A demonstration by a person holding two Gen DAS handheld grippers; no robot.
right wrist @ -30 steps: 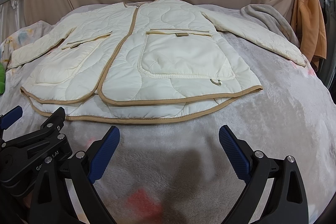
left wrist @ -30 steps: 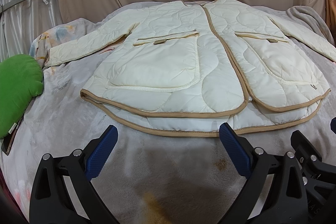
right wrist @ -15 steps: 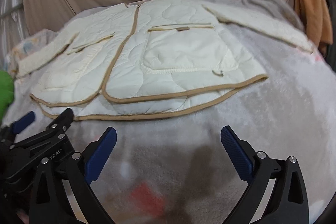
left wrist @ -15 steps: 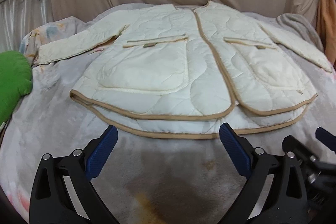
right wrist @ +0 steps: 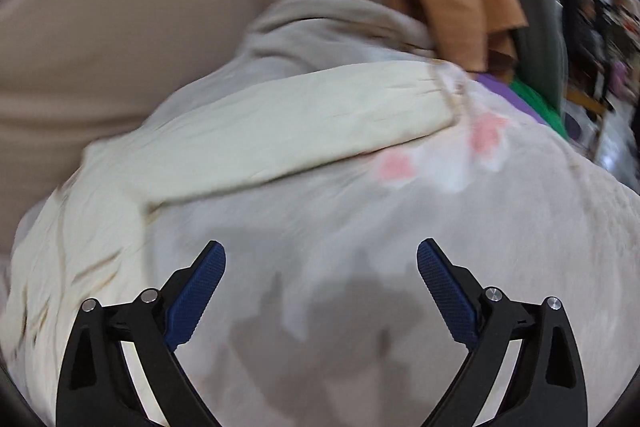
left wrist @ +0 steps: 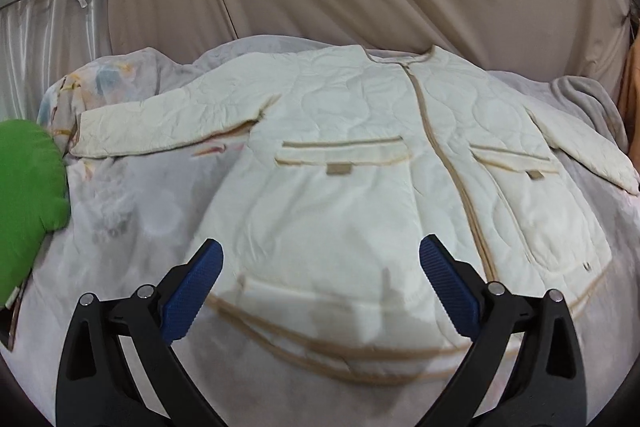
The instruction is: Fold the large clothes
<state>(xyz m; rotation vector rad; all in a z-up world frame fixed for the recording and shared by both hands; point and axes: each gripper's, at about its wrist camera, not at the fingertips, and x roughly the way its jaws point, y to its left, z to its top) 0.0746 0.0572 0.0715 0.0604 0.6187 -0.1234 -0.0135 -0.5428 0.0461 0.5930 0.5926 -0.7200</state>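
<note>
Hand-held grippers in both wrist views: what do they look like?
Left hand-held gripper and right hand-held gripper look identical: two curved black plastic arms with triangular cut-outs, silver pivot bolts, and textured blue fingertip pads. No cables, markings or sleeves show.

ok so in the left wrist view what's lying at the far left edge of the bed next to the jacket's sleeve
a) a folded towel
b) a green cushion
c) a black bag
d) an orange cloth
b: a bright green cushion sits at the left edge of the bed, just beyond the cuff of the cream quilted jacket, whose sleeve stretches out toward it.
</note>
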